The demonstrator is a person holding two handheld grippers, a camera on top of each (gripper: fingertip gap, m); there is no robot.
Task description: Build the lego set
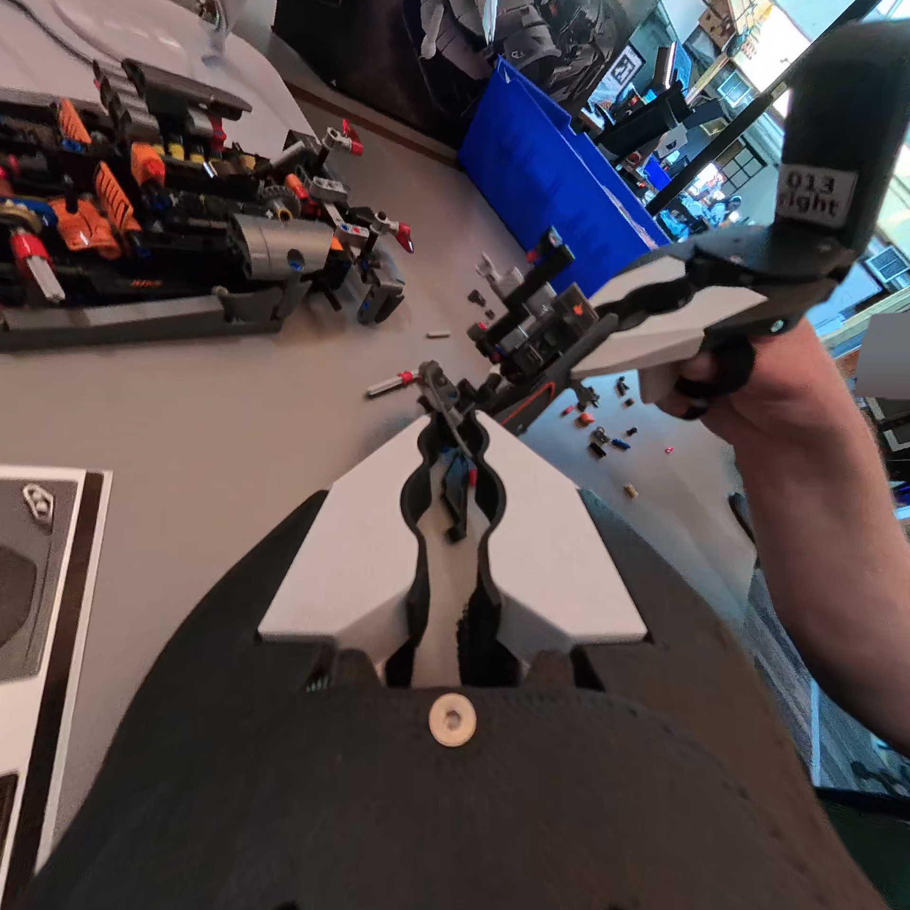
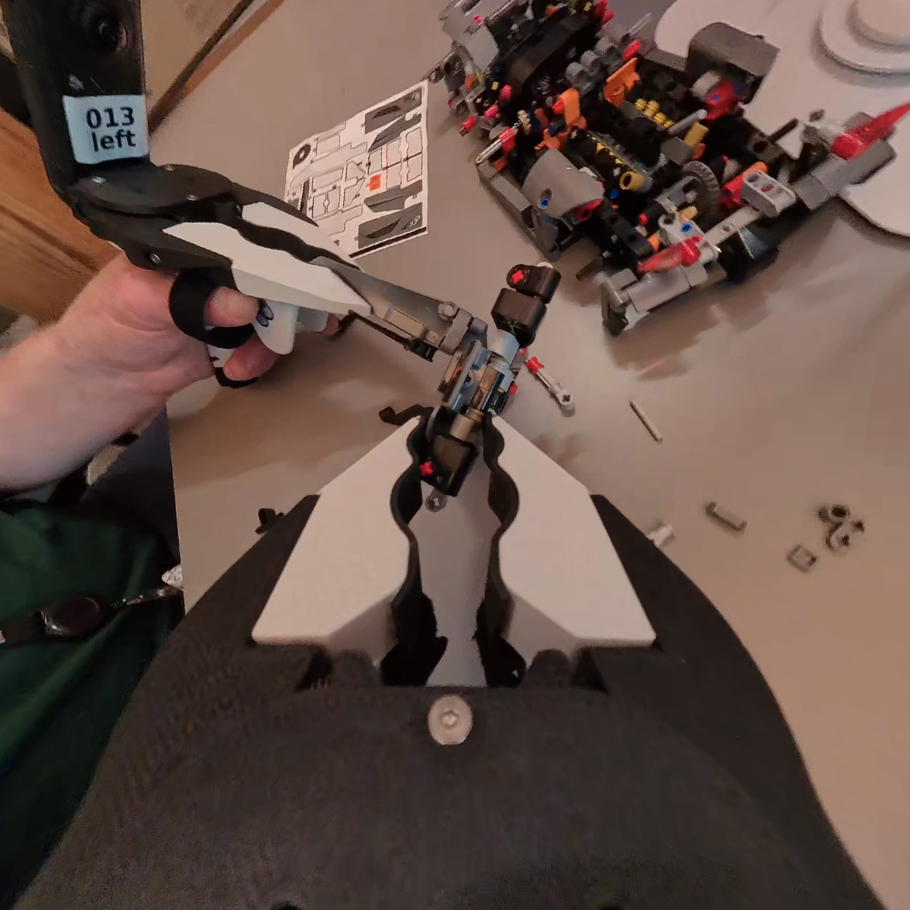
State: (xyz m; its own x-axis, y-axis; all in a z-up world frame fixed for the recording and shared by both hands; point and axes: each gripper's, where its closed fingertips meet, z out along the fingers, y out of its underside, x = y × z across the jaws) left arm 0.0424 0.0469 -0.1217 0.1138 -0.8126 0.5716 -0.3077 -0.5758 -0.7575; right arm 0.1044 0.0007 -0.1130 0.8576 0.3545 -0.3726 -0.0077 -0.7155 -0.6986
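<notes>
My left gripper [image 1: 453,418] is shut on a long dark grey and black lego part [image 1: 455,485] with blue and red pins. A grey lever sticks out past its tips. In the right wrist view the left gripper [image 2: 362,291] holds this part [image 2: 413,308] out to the right, and its far end meets a small black and grey sub-assembly [image 2: 492,374]. My right gripper [image 2: 453,426] is shut on the lower end of that sub-assembly. It also shows in the left wrist view [image 1: 598,311], gripping the sub-assembly [image 1: 534,320] above the table. The large partly built car model [image 1: 172,221] [image 2: 640,147] lies beyond.
A sticker sheet [image 2: 364,172] [image 1: 44,566] lies on the grey table. A red-tipped axle [image 1: 394,384] [image 2: 546,379] and several small loose pieces [image 1: 605,438] [image 2: 837,532] are scattered around. A blue bin [image 1: 541,172] stands at the table's far edge. A person's hands hold both grippers. The grippers' ends are close to 9 cm from one another. The red-tipped axle [image 2: 546,379] is about 8 cm from my right fingertips.
</notes>
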